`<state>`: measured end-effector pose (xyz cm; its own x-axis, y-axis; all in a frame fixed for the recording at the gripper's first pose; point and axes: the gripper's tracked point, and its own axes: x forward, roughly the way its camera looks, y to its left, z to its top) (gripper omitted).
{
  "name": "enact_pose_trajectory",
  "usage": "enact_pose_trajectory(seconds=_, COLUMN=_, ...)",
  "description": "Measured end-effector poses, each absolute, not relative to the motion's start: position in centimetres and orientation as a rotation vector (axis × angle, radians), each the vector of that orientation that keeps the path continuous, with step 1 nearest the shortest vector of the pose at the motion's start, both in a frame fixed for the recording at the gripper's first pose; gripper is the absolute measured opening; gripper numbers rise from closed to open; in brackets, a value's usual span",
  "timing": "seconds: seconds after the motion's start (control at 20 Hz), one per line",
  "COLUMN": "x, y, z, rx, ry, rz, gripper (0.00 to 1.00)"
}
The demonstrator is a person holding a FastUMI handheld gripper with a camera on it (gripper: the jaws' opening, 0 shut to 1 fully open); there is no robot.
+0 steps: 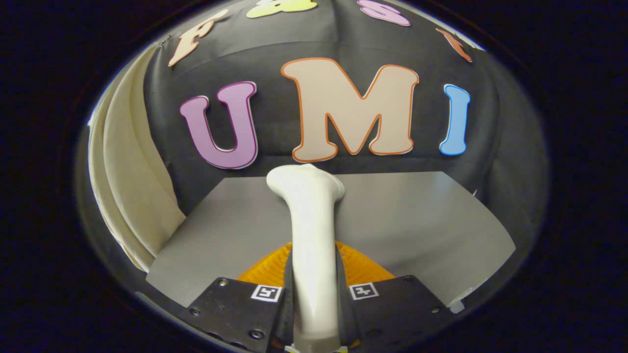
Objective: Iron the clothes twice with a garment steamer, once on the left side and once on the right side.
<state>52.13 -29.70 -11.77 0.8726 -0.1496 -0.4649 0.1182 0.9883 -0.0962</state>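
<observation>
We see our two black fingers (314,306) closed tight on the smooth white plastic handle of the garment steamer (311,235), one finger pressing on each side. The handle runs straight ahead from between the fingers and ends in a rounded, wider head just beyond them. Under the handle, between the fingers, we see a ridged orange piece (360,267); we cannot tell what it is. All this is above a flat grey table (417,220). A cream-coloured cloth (130,196) hangs in folds to the left, beside the table and well apart from the steamer.
</observation>
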Motion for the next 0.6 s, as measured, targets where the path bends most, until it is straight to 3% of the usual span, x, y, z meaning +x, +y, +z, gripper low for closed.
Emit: enact_pose_trajectory(seconds=0.6, x=42.7, y=-22.9, z=-7.7, rx=0.027, ry=0.295, rz=-0.093, gripper=0.34)
